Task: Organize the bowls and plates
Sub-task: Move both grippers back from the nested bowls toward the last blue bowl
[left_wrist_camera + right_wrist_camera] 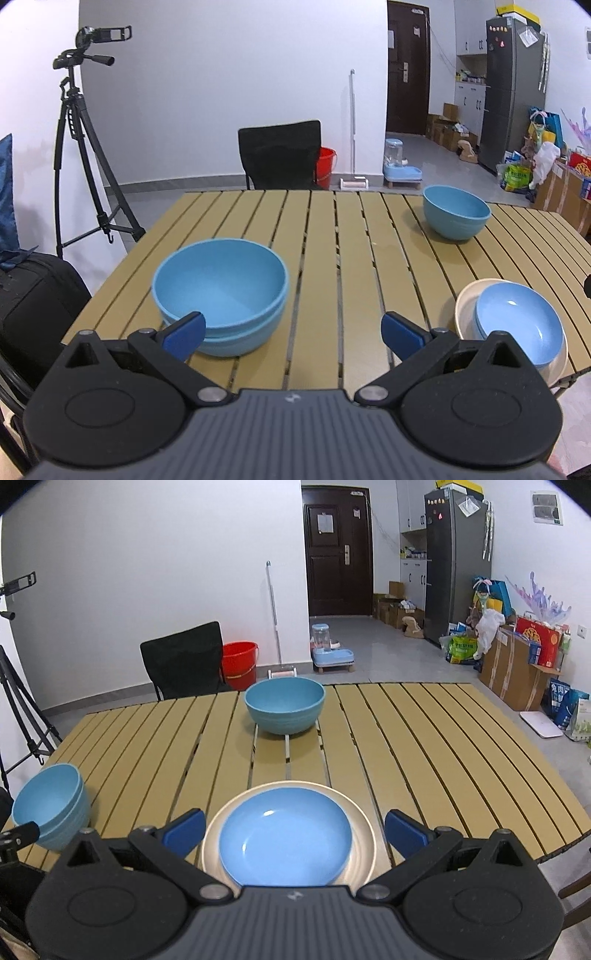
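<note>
Left gripper (pixel 293 334): jaws spread wide, holding nothing, low over the near table edge; its left finger (pixel 184 334) overlaps the near rim of the stacked bowls in view.
Right gripper (pixel 295 830): jaws spread wide, holding nothing, one finger on either side of the plates.
Plates: blue plate (pixel 284 834) sits inside a larger cream plate (pixel 364 834), at 6 o'clock on the table in the right wrist view.
Stacked bowls (pixel 221 295): two light blue bowls nested, upright, at 8 o'clock from the plates, near the left table edge.
Table (pixel 325 258): tan slats, gaps between them.
Far bowl (pixel 284 705): a single, darker blue bowl, upright, alone at 12 o'clock from the plates, toward the far edge.
Chair (pixel 280 155): black, beyond the far edge.
Bucket (pixel 240 661): red, on the floor just beside the chair.
</note>
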{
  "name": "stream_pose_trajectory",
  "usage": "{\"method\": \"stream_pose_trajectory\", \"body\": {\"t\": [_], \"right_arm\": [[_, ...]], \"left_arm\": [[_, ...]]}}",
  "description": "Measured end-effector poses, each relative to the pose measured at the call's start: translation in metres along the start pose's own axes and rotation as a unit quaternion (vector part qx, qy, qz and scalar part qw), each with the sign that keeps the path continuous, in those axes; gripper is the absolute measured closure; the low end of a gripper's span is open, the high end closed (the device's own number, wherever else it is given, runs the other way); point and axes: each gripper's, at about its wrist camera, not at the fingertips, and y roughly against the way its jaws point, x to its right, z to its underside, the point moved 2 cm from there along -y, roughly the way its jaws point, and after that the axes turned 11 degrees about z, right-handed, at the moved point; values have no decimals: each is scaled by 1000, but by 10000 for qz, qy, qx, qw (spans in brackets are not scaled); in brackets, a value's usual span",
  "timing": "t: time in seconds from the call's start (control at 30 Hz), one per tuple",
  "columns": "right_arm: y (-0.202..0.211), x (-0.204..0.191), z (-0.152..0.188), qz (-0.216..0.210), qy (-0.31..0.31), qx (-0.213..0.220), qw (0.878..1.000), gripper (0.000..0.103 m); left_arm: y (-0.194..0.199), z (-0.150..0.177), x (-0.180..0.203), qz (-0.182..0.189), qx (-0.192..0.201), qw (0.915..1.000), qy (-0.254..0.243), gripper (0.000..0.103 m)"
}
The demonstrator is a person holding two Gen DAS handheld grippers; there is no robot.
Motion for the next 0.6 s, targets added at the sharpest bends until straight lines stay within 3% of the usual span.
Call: {"method": "stream_pose_trajectory", "body": {"t": [0.33, 0.6], "right_arm": [[-8, 15, -19, 127, 126, -95, 9998, 0], [-39, 27, -35, 215, 208, -264, 9992, 0]], "left_arm": [[-9, -3, 26, 88, -276, 9994, -213, 0], [-31, -10, 39, 51, -500, 9983, -290, 0]]}}
